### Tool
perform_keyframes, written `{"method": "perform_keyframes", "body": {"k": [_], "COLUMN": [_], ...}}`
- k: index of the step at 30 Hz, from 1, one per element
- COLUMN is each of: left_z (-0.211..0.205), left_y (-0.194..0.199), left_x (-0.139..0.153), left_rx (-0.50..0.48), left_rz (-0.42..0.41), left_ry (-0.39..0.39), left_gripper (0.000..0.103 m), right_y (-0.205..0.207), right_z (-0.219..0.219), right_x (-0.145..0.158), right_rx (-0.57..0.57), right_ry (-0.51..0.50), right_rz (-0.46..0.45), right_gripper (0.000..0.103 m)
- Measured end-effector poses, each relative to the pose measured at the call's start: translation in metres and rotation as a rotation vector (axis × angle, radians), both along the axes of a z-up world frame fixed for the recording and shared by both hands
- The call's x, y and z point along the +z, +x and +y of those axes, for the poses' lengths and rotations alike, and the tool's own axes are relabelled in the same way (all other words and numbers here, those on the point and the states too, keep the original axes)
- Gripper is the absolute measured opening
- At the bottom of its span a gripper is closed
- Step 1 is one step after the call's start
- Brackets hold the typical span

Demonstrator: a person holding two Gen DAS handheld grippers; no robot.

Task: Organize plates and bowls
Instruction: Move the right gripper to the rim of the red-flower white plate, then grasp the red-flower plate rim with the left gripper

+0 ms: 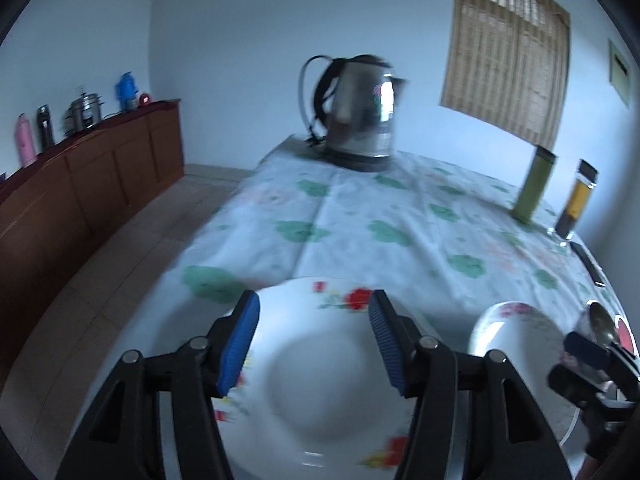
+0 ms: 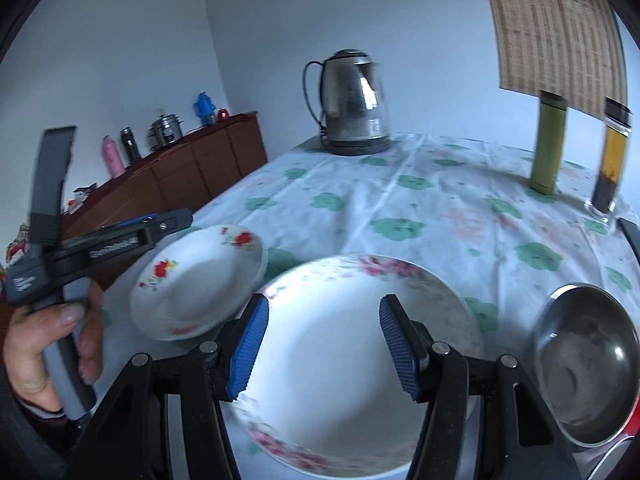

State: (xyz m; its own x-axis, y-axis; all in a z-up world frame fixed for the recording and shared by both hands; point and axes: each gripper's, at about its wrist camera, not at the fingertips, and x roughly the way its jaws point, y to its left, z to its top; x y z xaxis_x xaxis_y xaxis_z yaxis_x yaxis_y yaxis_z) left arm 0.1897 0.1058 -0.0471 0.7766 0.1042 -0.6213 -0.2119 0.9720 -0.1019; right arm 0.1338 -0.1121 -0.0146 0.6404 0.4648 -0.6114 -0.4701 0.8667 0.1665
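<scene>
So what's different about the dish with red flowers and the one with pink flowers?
The red-flower dish looks smaller in the right wrist view; the pink-flower dish looks bigger. The red-flower dish sits in front of the left gripper, the pink-flower one in front of the right gripper. Both are white, glossy and deep.

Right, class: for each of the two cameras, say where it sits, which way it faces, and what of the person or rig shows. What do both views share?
Left wrist: on the left gripper, open over the red-flowered plate, facing the kettle; the right gripper shows at right.
Right wrist: on the right gripper, open over the pink-flowered plate, facing the same way; the left hand shows, with a steel bowl at right.
Shared: both plates, kettle, green flask, floral tablecloth.
</scene>
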Motion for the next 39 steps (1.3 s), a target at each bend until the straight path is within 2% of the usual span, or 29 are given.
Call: {"method": "perform_keyframes", "body": {"k": [3, 5, 8, 12, 16, 21, 29, 34, 39], "left_z": [0.024, 0.040, 0.056, 0.064, 0.061, 0.059, 0.055, 0.054, 0.053], "left_y": [0.001, -0.001, -0.001, 0.002, -0.001, 0.001, 0.003, 0.005, 0.005], "left_x": [-0.008, -0.013, -0.020, -0.034, -0.038, -0.046, -0.056, -0.061, -0.063], "left_rx": [0.048, 0.074, 0.086, 0.072, 0.047, 0.001, -0.002, -0.002, 0.006], "left_rz": [0.032, 0.036, 0.040, 0.085, 0.110, 0.150, 0.198, 0.223, 0.225], "left_ry": [0.015, -0.009, -0.052, -0.115, -0.126, -0.195, -0.178, -0.162, -0.127], "left_gripper": [0.057, 0.057, 0.057, 0.057, 0.057, 0.057, 0.053, 0.040, 0.035], "right_y": [0.006, 0.010, 0.012, 0.032, 0.044, 0.054, 0.060, 0.065, 0.063], "right_z": [0.017, 0.032, 0.054, 0.078, 0.097, 0.100, 0.112, 0.119, 0.125], "right_x": [-0.001, -0.002, -0.003, -0.001, -0.008, -0.022, -0.030, -0.036, -0.038], "right_rx": [0.023, 0.052, 0.090, 0.071, 0.061, 0.059, 0.070, 0.079, 0.073], "right_ry": [0.020, 0.047, 0.027, -0.023, -0.111, -0.121, -0.186, -0.215, -0.250], "right_rz": [0.037, 0.074, 0.081, 0.072, 0.066, 0.110, 0.131, 0.186, 0.169], "right_gripper": [0.057, 0.053, 0.049, 0.042, 0.037, 0.036, 0.035, 0.035, 0.035]}}
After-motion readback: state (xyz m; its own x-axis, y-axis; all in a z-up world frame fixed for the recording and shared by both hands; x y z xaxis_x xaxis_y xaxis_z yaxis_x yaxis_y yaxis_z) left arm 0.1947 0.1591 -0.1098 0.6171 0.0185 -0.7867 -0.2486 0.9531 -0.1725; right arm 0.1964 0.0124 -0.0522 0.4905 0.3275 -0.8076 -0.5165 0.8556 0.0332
